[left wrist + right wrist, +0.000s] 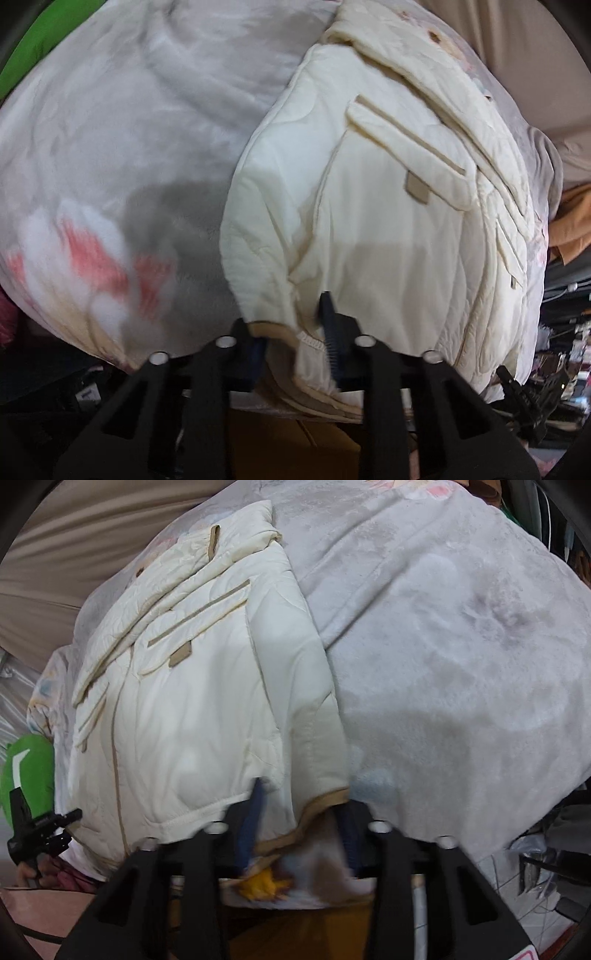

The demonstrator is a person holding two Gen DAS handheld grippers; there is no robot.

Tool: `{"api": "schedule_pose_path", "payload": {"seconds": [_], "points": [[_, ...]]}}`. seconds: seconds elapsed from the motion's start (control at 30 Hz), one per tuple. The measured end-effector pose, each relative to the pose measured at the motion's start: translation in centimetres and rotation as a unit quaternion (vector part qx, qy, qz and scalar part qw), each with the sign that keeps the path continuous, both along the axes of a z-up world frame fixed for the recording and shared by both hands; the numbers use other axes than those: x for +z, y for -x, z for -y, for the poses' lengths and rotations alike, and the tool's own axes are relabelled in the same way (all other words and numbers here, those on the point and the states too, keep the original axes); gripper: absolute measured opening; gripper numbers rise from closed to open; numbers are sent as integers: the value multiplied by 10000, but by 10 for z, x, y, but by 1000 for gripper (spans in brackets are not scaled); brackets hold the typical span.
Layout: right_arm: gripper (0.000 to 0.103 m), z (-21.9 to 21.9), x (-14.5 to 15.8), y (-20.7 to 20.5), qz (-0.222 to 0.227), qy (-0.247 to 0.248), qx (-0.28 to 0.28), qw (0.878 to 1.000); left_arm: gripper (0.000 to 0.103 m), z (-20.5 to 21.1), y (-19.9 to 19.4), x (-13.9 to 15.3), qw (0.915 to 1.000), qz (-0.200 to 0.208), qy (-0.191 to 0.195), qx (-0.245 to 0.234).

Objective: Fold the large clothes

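In the left wrist view, the cream quilted jacket with tan trim (369,221) lies spread on a pale grey fleece blanket with pink flower print (129,129), which serves as the landmark. The left gripper (291,332) sits at the blanket's near edge, its black fingers (327,314) clamped on the jacket's hem (tan binding bunched between them).

In the right wrist view, the jacket (192,701) covers the blanket's (443,646) left part. The right gripper (303,812) pinches the jacket's tan-edged corner at the blanket's near edge.
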State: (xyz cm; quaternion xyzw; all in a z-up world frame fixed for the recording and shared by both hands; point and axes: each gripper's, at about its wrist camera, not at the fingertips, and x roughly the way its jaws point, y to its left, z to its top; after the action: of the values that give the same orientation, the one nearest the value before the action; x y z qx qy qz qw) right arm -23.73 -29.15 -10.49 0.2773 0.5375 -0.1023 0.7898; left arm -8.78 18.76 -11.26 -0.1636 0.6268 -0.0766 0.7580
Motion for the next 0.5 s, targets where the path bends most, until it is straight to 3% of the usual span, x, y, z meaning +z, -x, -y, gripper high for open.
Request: {"api": "schedule_pose_path", "payload": {"seconds": [0.17,0.33,0.43,0.5], "points": [[4,-4,21,9,321,212,172,9991,13,5,10,30,9992,349,-15,-171],[4,-8,50,22,369,247,625,9971,9,0,21,61,9982,485,73,-331],[4,-8,78,32,472,108,813,9955,7,-13,29,93,9974,652,202,-250],[3,-4,105,30,778,19,799,9938,6,-14,25,121,9950,918,368,-135]]}}
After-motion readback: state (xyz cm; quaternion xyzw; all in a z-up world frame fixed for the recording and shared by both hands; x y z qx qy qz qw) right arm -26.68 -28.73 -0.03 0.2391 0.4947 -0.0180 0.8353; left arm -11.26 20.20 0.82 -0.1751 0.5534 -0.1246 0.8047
